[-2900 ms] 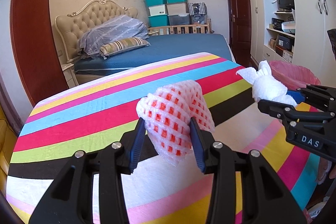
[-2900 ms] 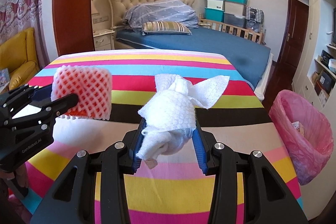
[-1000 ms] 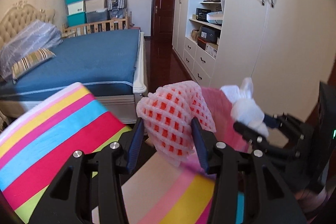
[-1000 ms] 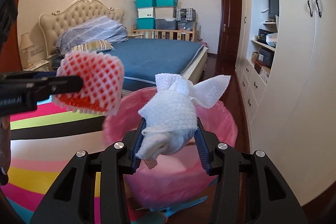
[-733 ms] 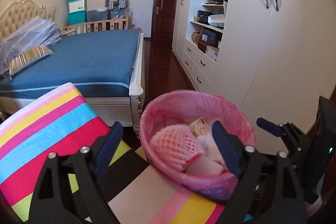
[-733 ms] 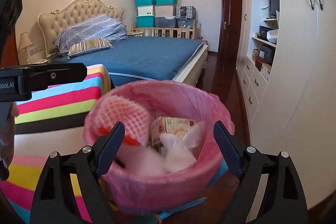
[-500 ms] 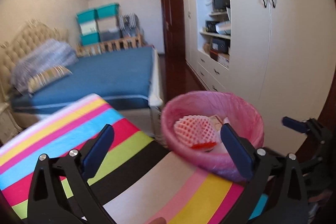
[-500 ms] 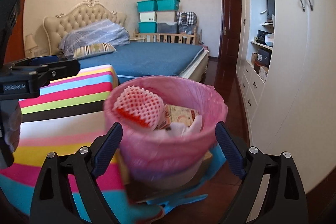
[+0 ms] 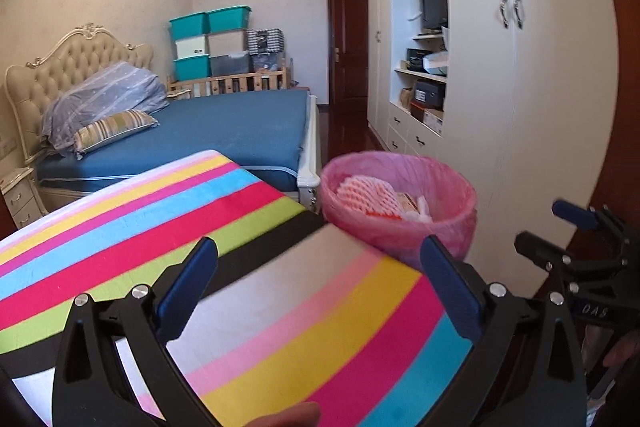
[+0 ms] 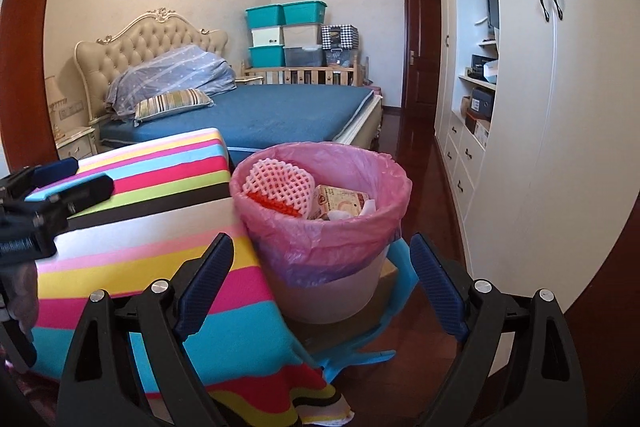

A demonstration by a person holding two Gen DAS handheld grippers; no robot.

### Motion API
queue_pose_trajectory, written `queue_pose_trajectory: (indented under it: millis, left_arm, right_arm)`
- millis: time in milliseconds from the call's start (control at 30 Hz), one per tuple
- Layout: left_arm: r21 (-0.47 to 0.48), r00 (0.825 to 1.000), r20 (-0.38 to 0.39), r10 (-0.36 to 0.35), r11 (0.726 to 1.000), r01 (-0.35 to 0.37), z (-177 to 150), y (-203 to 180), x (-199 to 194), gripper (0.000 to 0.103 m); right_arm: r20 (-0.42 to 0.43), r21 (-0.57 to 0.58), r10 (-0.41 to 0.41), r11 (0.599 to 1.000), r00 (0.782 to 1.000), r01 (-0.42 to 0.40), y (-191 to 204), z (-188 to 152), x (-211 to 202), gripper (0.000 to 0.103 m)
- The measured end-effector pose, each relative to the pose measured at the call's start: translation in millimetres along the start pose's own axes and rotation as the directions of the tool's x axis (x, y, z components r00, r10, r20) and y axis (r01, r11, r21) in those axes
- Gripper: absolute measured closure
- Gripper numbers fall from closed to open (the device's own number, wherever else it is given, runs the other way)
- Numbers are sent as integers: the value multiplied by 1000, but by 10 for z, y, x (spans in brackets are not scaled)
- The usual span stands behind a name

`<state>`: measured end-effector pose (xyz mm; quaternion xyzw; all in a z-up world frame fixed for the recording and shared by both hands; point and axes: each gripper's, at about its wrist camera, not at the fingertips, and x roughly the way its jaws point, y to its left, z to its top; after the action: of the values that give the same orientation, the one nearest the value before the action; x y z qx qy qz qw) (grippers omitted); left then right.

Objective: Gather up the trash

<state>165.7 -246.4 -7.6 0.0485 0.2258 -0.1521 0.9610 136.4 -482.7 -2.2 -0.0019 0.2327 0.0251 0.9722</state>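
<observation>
Foam net point(image 10: 276, 181) in pink-lined bin point(image 10: 384, 223); left tool point(image 9: 318, 281) and right tool point(image 10: 322, 273) both apart, empty.

Pink-lined trash bin point(image 10: 320, 227) upright at centre of right wrist view, right of centre in left wrist view, just beside striped cloth edge. Red-and-white foam net point(image 10: 278, 187) leaning against inner left wall, near rim. Small printed carton point(image 10: 340, 201) beside net, middle of bin. Crumpled white tissue point(image 10: 366, 209) at right of carton, partly hidden.
</observation>
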Motion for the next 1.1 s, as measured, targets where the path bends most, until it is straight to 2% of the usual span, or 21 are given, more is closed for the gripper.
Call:
queue_pose_trajectory:
  millis: [200, 533, 933, 1100]
  left_arm:
    - [27, 999, -17, -26, 999, 27, -75, -113, -57, 5]
    - [48, 999, -27, -19, 999, 21, -88, -159, -86, 5]
    - [32, 999, -28, -25, 999, 26, -84, -97, -77, 5]
    - [13, 999, 0, -37, 999, 37, -98, -82, -102, 5]
  right_arm:
    - [-9, -23, 1, 1000, 1000, -1, 47, 32, -106, 19]
    - [-9, -7, 20, 1000, 1000, -20, 54, 79, -177, 18]
    - [-7, -15, 24, 1000, 1000, -24, 83, 93, -202, 18]
    - [-10, -12, 21, 1000, 1000, -21, 94, 87, -198, 18]
